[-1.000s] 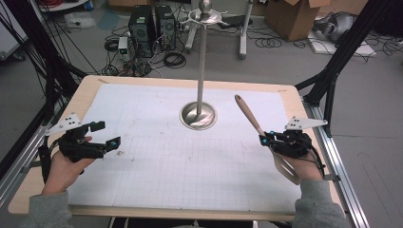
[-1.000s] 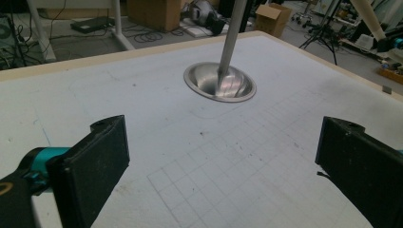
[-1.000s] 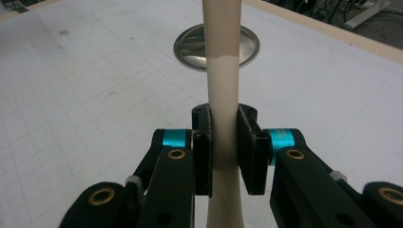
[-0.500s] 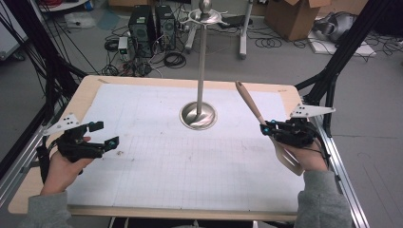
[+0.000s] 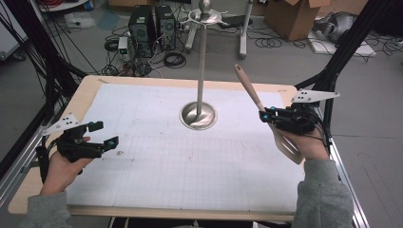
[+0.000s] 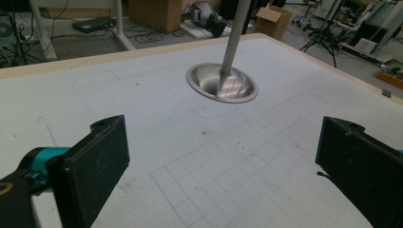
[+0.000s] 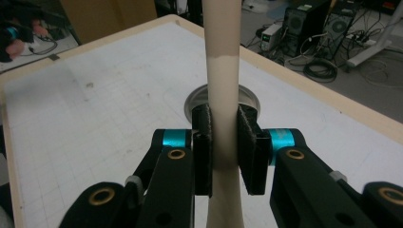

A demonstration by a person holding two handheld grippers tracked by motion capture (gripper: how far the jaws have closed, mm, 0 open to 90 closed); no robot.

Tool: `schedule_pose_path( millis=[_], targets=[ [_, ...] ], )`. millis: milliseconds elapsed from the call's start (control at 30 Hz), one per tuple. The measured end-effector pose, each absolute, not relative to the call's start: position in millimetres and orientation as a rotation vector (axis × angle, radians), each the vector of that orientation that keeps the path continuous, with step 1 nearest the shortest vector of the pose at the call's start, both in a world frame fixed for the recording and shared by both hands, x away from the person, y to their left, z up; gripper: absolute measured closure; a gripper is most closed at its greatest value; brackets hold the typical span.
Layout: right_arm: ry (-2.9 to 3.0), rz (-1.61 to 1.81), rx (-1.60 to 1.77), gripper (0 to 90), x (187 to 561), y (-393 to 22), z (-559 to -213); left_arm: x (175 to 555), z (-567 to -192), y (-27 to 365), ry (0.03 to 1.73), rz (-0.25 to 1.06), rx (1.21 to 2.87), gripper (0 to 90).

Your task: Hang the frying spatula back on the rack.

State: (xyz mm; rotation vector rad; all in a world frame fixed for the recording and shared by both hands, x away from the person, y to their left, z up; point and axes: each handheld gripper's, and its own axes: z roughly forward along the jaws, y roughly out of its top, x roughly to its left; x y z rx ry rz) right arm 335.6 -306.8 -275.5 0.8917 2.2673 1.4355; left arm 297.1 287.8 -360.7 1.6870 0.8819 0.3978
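Observation:
My right gripper (image 5: 267, 117) is shut on a beige spatula (image 5: 250, 92) at the table's right side, held above the mat. The handle points up and away, and the flat blade (image 5: 288, 146) hangs down over the person's hand. In the right gripper view the jaws clamp the spatula's shaft (image 7: 223, 85) from both sides at the right gripper (image 7: 224, 147). A metal stand (image 5: 201, 71) with a round base (image 5: 198, 116) rises from the table's middle. My left gripper (image 5: 103, 134) is open at the left, low over the mat. Its pads (image 6: 95, 161) hold nothing.
A white gridded mat (image 5: 157, 161) covers a wooden table (image 5: 85, 92). The stand's base (image 6: 222, 83) lies ahead of the left gripper. Black frame poles (image 5: 351, 42) stand at both sides. Computer towers (image 5: 149, 23), cables and cardboard boxes (image 5: 292, 16) sit on the floor beyond.
My right gripper has lifted the spatula and moved it away from the person, with the handle tipping more upright. The left gripper has barely shifted.

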Motion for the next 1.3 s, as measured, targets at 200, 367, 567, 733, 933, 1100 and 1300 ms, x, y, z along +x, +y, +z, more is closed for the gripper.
schedule_pose_path(
  millis=[200, 367, 567, 733, 933, 1100, 1300],
  targets=[
    [2.268, 1.421, 0.876, 78.3, 343, -297, -261, 298, -360, 290, 0.885, 0.398, 1.681, 4.4],
    [2.239, 1.413, 0.888, 78.3, 348, -292, -252, 297, -360, 292, 0.885, 0.397, 1.674, 4.4],
    [2.221, 1.424, 0.893, 78.2, 354, -289, -244, 297, -361, 295, 0.889, 0.396, 1.67, 4.4],
    [2.212, 1.43, 0.886, 78.3, 357, -289, -238, 295, -361, 296, 0.894, 0.397, 1.663, 4.4],
    [2.192, 1.436, 0.886, 78.3, 360, -288, -231, 294, -361, 297, 0.893, 0.396, 1.664, 4.4],
    [2.171, 1.444, 0.892, 78.2, 362, -287, -225, 293, -361, 298, 0.894, 0.396, 1.659, 4.4],
    [2.176, 1.485, 0.893, 78.2, 366, -284, -217, 293, -362, 298, 0.896, 0.393, 1.659, 4.4]
  ],
)
